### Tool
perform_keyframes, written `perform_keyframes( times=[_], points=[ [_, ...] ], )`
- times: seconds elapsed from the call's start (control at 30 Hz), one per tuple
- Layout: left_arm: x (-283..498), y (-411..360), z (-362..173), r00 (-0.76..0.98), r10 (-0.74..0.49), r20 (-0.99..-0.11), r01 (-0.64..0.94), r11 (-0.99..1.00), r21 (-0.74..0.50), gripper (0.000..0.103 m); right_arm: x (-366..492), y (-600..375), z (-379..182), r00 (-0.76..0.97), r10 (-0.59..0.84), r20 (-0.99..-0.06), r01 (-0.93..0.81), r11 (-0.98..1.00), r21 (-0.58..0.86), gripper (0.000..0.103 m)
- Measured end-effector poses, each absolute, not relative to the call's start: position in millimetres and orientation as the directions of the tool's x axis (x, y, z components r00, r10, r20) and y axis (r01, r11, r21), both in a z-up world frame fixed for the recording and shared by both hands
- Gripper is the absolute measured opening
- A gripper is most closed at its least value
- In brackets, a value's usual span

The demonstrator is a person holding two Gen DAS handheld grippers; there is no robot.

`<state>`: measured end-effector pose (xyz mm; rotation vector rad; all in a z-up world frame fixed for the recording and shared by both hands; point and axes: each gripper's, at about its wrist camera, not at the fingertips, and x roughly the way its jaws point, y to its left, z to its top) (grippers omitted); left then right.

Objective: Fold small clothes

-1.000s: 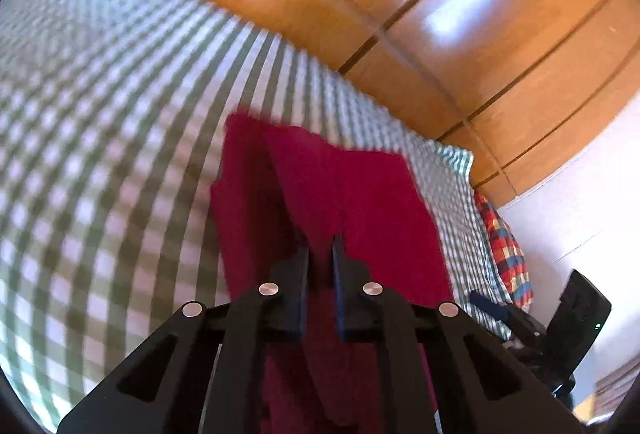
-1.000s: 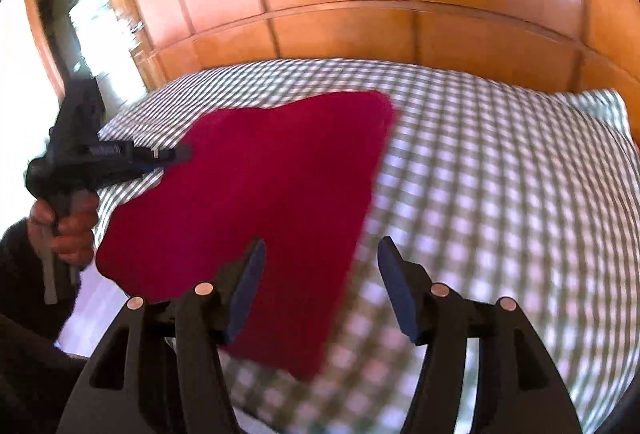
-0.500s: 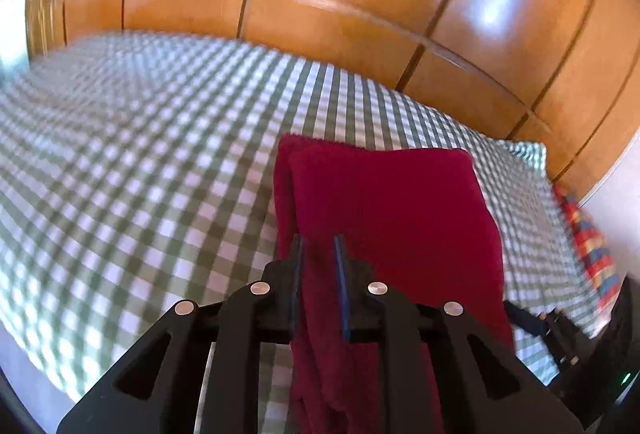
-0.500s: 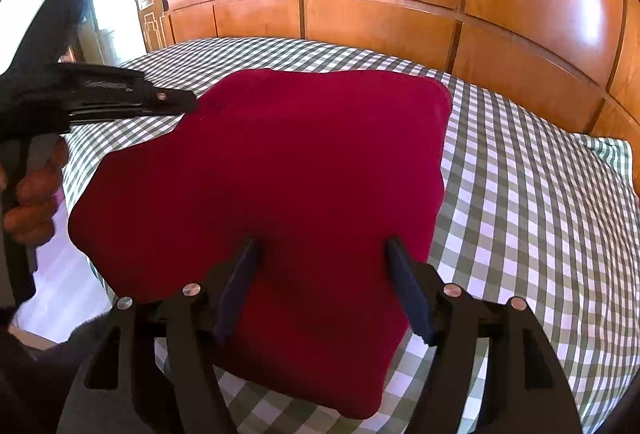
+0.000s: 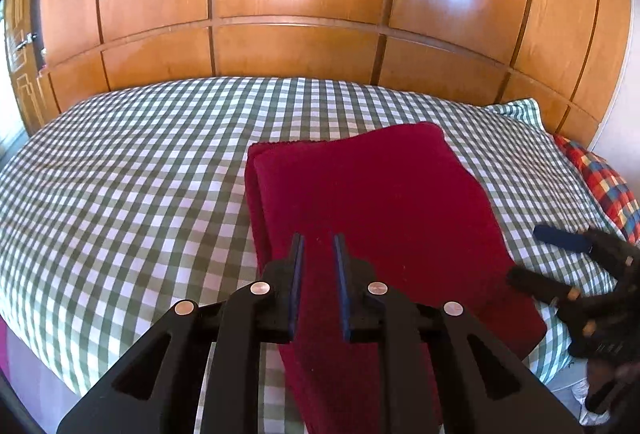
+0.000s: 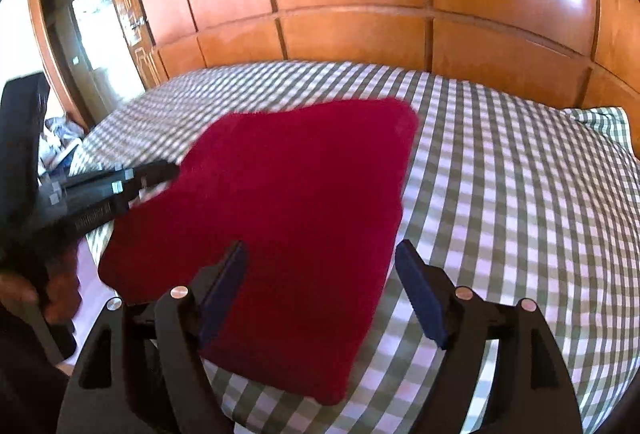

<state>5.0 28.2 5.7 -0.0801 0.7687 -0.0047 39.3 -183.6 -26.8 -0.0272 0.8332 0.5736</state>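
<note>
One fold done on red cloth [image 5: 372,202]; more likely left. Left gripper [image 5: 319,254] nearly closed, empty; right gripper [image 6: 320,274] spread wide.

White print on the left tongs [image 6: 100,210], too blurred to read.

Fuzzy matt dark-red cloth garment [image 5: 372,202] lying on woven green-and-white checked cotton bedsheet [image 5: 132,186], glossy varnished orange wood panelling [image 5: 304,50] gleaming, matt black plastic left gripper [image 5: 319,254] showing shiny metal rivets [image 5: 260,288]
</note>
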Motion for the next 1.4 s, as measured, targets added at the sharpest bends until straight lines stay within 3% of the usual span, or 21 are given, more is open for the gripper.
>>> perform_keyframes(
  times=[0.27, 0.6, 0.63, 0.7, 0.73, 0.77, 0.87, 0.97, 1.2, 1.23, 1.27, 1.37, 1.4],
  points=[
    [7.9, 28.6, -8.5, 0.692, -0.025, -0.721, -0.027, 0.998, -0.06, 0.013, 63.1, -175.4, -44.0, 0.492, 0.456, -0.741, -0.475, 0.855, 0.211, 0.075],
    [6.8, 32.0, -23.4, 0.68, -0.037, -0.732, -0.018, 0.998, -0.066, 0.013, 74.4, -190.5, -78.5, 0.385, 0.542, -0.748, -0.392, 0.829, 0.399, 0.078],
    [5.3, 35.9, -21.0, 0.684, -0.06, -0.727, -0.016, 0.995, -0.098, 0.017, 76.2, -193.2, -74.9, 0.378, 0.555, -0.741, -0.391, 0.821, 0.415, 0.08],
    [-0.4, 59.2, -11.4, 0.705, -0.156, -0.692, -0.033, 0.967, -0.252, 0.042, 79.8, -201.7, -67.7, 0.368, 0.585, -0.722, -0.384, 0.803, 0.455, 0.084],
    [-1.6, 68.6, -8.8, 0.716, -0.162, -0.679, -0.057, 0.956, -0.288, 0.064, 83.2, -207.2, -64.3, 0.356, 0.615, -0.704, -0.382, 0.783, 0.491, 0.086],
    [-1.9, 81.1, -7.4, 0.732, -0.161, -0.662, -0.087, 0.942, -0.325, 0.069, 88.0, -212.1, -62.7, 0.348, 0.634, -0.69, -0.376, 0.769, 0.517, 0.087],
    [9.1, 98.0, -12.6, 0.7, -0.198, -0.686, -0.114, 0.918, -0.38, 0.069, 103.9, -223.2, -63.3, 0.339, 0.658, -0.672, -0.34, 0.752, 0.565, 0.088],
    [26.9, 101.6, -24.9, 0.639, -0.308, -0.704, -0.078, 0.885, -0.459, 0.069, 119.6, -230.4, -71.9, 0.3, 0.696, -0.652, -0.299, 0.718, 0.629, 0.088],
    [51.8, 100.5, -63.7, 0.547, -0.5, -0.671, -0.055, 0.778, -0.625, 0.069, 135.1, -226.5, -105.4, 0.14, 0.8, -0.584, -0.253, 0.599, 0.76, 0.088],
    [52.4, 100.4, -67.3, 0.546, -0.514, -0.662, -0.049, 0.769, -0.637, 0.068, 134.7, -223.5, -108.8, 0.13, 0.813, -0.567, -0.255, 0.58, 0.774, 0.084],
    [51.8, 100.0, -71.4, 0.546, -0.542, -0.639, -0.029, 0.75, -0.66, 0.059, 133.9, -221.1, -109.7, 0.129, 0.816, -0.564, -0.263, 0.576, 0.774, 0.082],
    [51.4, 96.8, -68.5, 0.553, -0.574, -0.604, 0.013, 0.731, -0.682, 0.039, 129.6, -221.5, -105.7, 0.144, 0.815, -0.562, -0.278, 0.578, 0.767, 0.061],
    [48.1, 96.4, -64.8, 0.559, -0.574, -0.598, 0.031, 0.736, -0.677, 0.037, 127.6, -226.3, -100.8, 0.155, 0.819, -0.553, -0.282, 0.573, 0.77, 0.052]
  ],
)
